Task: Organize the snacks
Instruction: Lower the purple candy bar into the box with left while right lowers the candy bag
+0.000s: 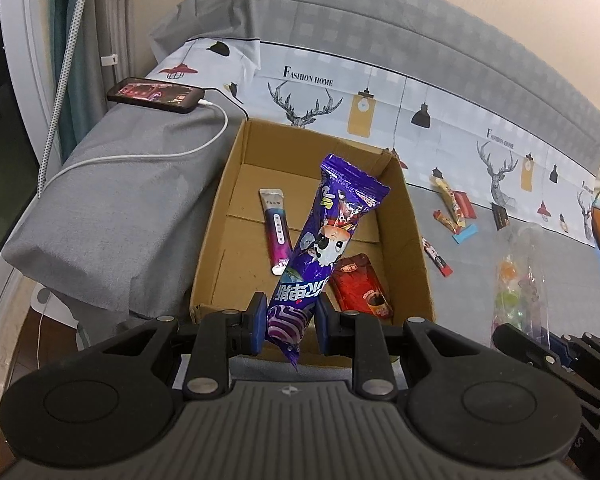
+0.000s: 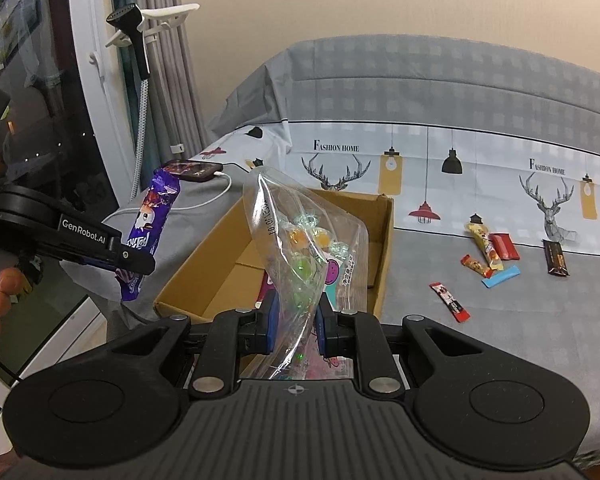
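My left gripper [image 1: 290, 322] is shut on a purple snack packet [image 1: 324, 248] and holds it upright over the near edge of an open cardboard box [image 1: 416, 248]. In the box lie a pink stick sachet [image 1: 277, 232] and a red packet [image 1: 360, 286]. My right gripper [image 2: 296, 326] is shut on a clear bag of candies [image 2: 304, 248], held above the box's near right corner [image 2: 384, 240]. The left gripper [image 2: 136, 258] with the purple packet [image 2: 152, 216] shows at the left in the right wrist view.
Several small snack packets [image 2: 488, 256] lie loose on the bed sheet right of the box; they also show in the left wrist view [image 1: 454, 208]. A phone [image 1: 156, 94] on a charging cable lies on a grey pillow [image 1: 112, 208] left of the box. A window and curtain are at the far left.
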`<state>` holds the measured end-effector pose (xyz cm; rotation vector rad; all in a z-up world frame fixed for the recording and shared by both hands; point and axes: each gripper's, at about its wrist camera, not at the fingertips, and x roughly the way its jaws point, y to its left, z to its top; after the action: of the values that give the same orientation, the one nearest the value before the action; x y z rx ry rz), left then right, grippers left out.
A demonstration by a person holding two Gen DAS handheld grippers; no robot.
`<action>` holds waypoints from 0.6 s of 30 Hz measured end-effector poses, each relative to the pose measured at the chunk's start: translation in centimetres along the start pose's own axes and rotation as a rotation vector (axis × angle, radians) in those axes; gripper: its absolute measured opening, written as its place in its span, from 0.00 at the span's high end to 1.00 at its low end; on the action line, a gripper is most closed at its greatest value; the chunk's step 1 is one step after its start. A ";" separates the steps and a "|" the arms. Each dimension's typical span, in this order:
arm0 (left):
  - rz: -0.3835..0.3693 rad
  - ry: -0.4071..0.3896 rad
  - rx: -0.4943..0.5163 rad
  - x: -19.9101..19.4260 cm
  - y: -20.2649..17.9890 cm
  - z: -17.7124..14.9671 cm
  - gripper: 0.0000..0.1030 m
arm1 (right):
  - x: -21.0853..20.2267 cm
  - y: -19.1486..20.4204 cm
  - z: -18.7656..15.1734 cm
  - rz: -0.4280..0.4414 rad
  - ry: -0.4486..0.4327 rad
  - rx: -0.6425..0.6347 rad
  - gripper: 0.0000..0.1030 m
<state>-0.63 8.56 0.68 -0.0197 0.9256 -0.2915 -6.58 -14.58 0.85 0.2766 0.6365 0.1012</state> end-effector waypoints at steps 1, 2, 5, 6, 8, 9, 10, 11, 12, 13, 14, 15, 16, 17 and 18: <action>0.001 0.000 -0.001 0.1 0.0 0.1 0.73 | 0.3 0.0 0.2 0.001 0.004 0.001 0.81; 0.001 -0.001 0.000 0.3 0.0 0.3 0.73 | 0.6 0.0 0.4 0.002 0.007 0.002 0.81; 0.003 -0.001 0.002 0.9 0.0 0.9 0.73 | 1.6 0.1 0.8 0.009 0.013 0.001 0.81; 0.001 0.000 0.002 1.1 -0.1 1.1 0.73 | 1.9 0.1 1.0 0.011 0.014 0.000 0.81; 0.000 0.002 0.005 1.6 -0.2 1.5 0.73 | 2.5 0.2 1.3 0.013 0.017 -0.004 0.81; -0.001 0.002 0.006 1.8 -0.2 1.7 0.73 | 2.9 0.1 1.5 0.014 0.021 -0.005 0.80; -0.002 0.003 0.008 2.1 -0.3 2.0 0.73 | 3.3 0.1 1.7 0.015 0.023 -0.004 0.80; -0.003 0.004 0.008 2.5 -0.4 2.3 0.73 | 3.7 0.0 1.8 0.015 0.026 -0.003 0.80; -0.004 0.005 0.009 2.8 -0.5 2.5 0.73 | 4.0 0.0 2.0 0.015 0.028 -0.002 0.80; -0.003 0.007 0.010 3.1 -0.7 2.7 0.73 | 4.4 -0.1 2.2 0.014 0.029 0.000 0.80; -0.003 0.010 0.011 3.5 -0.8 3.0 0.73 | 4.8 -0.2 2.4 0.013 0.032 0.003 0.80; -0.003 0.013 0.011 3.8 -0.9 3.3 0.73 | 5.2 -0.4 2.5 0.013 0.036 0.008 0.80; -0.003 0.016 0.011 4.1 -0.9 3.5 0.73 | 5.6 -0.5 2.7 0.013 0.039 0.013 0.80; -0.004 0.020 0.011 4.5 -0.9 3.8 0.73 | 5.9 -0.6 2.8 0.014 0.043 0.018 0.80; -0.003 0.024 0.011 4.8 -1.0 4.0 0.73 | 6.4 -0.8 2.9 0.013 0.048 0.022 0.80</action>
<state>5.05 5.97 -0.56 -0.0075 0.9474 -0.3003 0.31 -14.87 -0.80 0.3003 0.6840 0.1137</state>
